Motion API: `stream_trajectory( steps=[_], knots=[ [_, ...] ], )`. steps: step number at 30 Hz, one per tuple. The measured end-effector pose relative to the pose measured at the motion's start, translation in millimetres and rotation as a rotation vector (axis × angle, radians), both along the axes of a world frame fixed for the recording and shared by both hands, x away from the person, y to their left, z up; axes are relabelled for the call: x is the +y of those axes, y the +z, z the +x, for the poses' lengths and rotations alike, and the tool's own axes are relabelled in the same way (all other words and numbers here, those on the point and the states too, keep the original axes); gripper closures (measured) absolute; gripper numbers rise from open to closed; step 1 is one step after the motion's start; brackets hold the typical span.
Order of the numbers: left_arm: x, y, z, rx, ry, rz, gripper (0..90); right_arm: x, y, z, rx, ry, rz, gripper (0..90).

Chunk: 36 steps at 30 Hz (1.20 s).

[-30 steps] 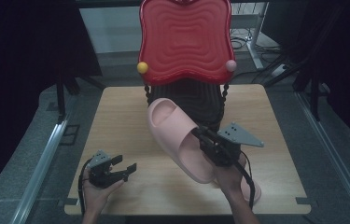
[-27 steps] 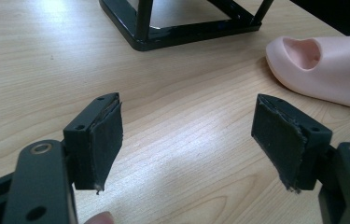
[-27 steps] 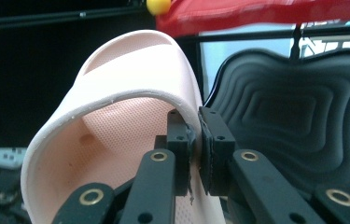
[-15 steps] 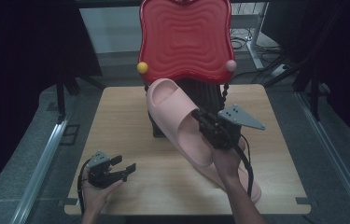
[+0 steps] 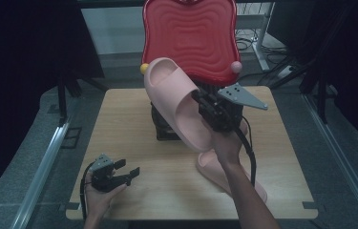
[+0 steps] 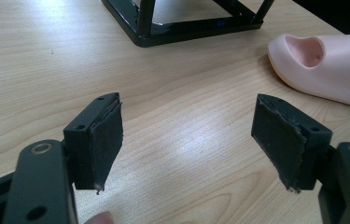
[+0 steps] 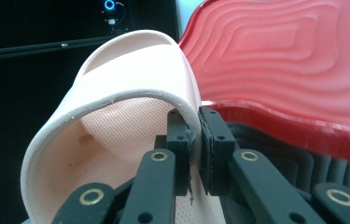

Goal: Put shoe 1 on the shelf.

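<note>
Nearest you, your left gripper (image 5: 128, 174) rests on the table (image 5: 119, 119) well in front of the black rack (image 5: 167, 131), its jaws spread wide on nothing. Between it and the rack, a little to the right, one pink slipper (image 5: 215, 167) lies flat on the wood, part-hidden under your right forearm. Above and in front of the rack, your right gripper (image 7: 195, 140) pinches the strap edge of the other slipper (image 5: 176, 102), jaws closed narrow on it, sole tilted in mid-air. Behind the rack stands a red wavy board (image 5: 190, 38). By the look of it, one slipper is lifted and unplaced; the other is untouched.
</note>
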State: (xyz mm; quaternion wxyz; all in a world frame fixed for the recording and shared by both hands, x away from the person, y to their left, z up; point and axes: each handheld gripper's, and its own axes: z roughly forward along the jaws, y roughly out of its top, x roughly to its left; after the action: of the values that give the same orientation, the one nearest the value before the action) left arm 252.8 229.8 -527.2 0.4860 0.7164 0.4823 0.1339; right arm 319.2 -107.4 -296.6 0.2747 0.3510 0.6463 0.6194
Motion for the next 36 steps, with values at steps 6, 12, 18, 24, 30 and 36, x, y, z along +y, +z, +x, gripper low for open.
stream_trajectory(
  steps=[6,12,18,24,30,36],
  knots=[
    [0.5,1.1,-0.9,-0.003,0.006,-0.011,25.1,7.4,13.1,12.5,-0.006,-0.025,-0.001,83.4],
    [-5.9,0.2,0.9,0.006,-0.015,-0.001,25.1,12.9,26.2,32.7,-0.002,-0.058,0.009,83.3],
    [-4.1,0.4,1.5,0.007,-0.014,-0.006,25.1,19.0,41.2,48.0,-0.009,-0.094,0.018,83.1],
    [-4.0,0.4,2.0,0.008,-0.024,-0.019,25.1,35.0,58.9,68.7,-0.019,-0.145,-0.016,83.2],
    [-1.1,1.2,1.7,0.003,-0.014,-0.034,25.1,45.4,69.0,95.1,-0.013,-0.191,-0.017,83.1],
    [1.7,0.2,3.3,0.005,-0.017,-0.031,25.1,57.8,75.4,120.5,0.004,-0.216,-0.010,83.1]
  ],
)
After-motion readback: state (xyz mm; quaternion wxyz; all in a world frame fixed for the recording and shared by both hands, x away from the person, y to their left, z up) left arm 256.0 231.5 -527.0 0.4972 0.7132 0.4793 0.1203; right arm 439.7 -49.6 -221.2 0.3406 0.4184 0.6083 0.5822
